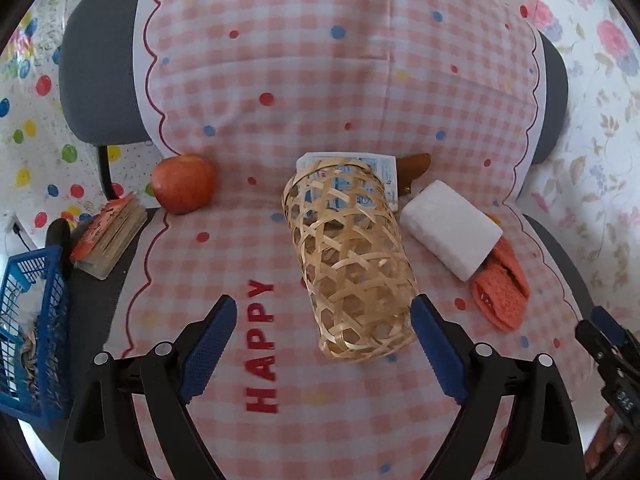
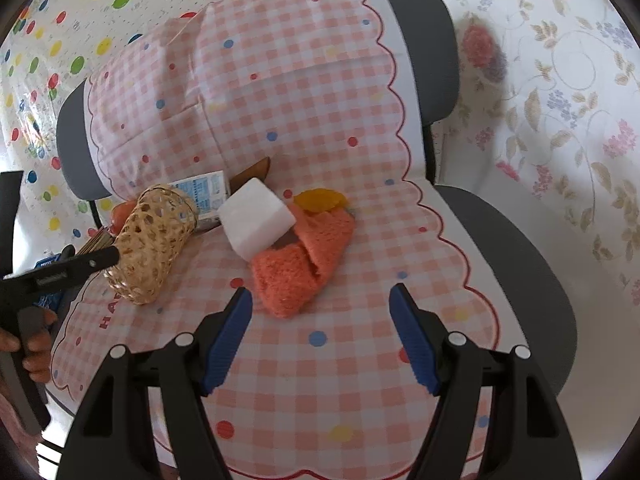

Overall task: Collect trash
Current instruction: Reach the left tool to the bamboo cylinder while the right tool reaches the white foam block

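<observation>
A woven bamboo basket point(image 1: 350, 264) lies on its side on the pink checked cloth point(image 1: 280, 80) over a chair seat; it also shows in the right wrist view point(image 2: 154, 244). Behind it lies a blue-and-white printed packet point(image 1: 382, 168), also seen in the right wrist view point(image 2: 204, 192). A white foam block point(image 1: 450, 228) rests on an orange knitted cloth point(image 1: 502, 288). An orange peel point(image 2: 320, 200) lies beyond the cloth point(image 2: 300, 264). My left gripper point(image 1: 324, 308) is open and empty, its jaws on either side of the basket's base. My right gripper point(image 2: 320, 300) is open and empty, just short of the orange cloth.
A red apple point(image 1: 184, 184) sits at the left of the seat. A small book point(image 1: 110, 236) and a blue plastic crate point(image 1: 32, 328) are at the far left. A brown wooden piece point(image 1: 414, 166) pokes out behind the packet. Patterned sheets cover the surroundings.
</observation>
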`<state>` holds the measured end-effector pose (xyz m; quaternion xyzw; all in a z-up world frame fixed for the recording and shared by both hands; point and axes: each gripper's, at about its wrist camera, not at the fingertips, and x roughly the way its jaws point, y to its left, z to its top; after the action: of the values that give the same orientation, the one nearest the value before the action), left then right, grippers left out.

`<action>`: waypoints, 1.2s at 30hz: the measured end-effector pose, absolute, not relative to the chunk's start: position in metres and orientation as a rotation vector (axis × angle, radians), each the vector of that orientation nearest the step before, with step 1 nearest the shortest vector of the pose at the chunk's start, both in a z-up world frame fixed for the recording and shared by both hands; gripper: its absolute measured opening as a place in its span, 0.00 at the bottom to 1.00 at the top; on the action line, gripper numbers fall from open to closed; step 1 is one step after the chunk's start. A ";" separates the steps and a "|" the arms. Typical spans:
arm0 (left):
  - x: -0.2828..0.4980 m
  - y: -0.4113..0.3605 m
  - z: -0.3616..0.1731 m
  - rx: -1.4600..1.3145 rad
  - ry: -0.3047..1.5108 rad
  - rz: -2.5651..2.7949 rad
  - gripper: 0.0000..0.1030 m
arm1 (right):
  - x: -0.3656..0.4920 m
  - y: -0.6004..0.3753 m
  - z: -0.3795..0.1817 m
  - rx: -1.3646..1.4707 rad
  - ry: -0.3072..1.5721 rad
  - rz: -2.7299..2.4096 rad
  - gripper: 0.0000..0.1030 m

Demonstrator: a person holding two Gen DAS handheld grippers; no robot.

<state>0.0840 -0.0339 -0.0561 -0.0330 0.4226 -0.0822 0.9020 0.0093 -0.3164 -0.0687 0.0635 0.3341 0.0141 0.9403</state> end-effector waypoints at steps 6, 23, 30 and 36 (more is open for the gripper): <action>0.111 -0.041 -0.053 -0.083 0.875 -0.189 0.86 | 0.017 -0.302 -0.064 0.109 0.675 0.044 0.68; 0.147 -0.079 -0.077 -0.190 0.949 -0.181 0.72 | 0.032 -0.302 -0.068 0.096 0.686 0.041 0.68; 0.133 -0.089 -0.085 -0.155 0.960 -0.187 0.71 | 0.029 -0.295 -0.069 0.093 0.687 0.052 0.68; 0.109 -0.071 -0.052 -0.077 0.844 -0.194 0.70 | 0.030 -0.291 -0.064 0.059 0.666 0.083 0.68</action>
<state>0.1092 -0.0706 -0.0520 -0.0375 0.4090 -0.0941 0.9069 0.0305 -0.2910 -0.0642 0.0290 0.3268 0.0407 0.9438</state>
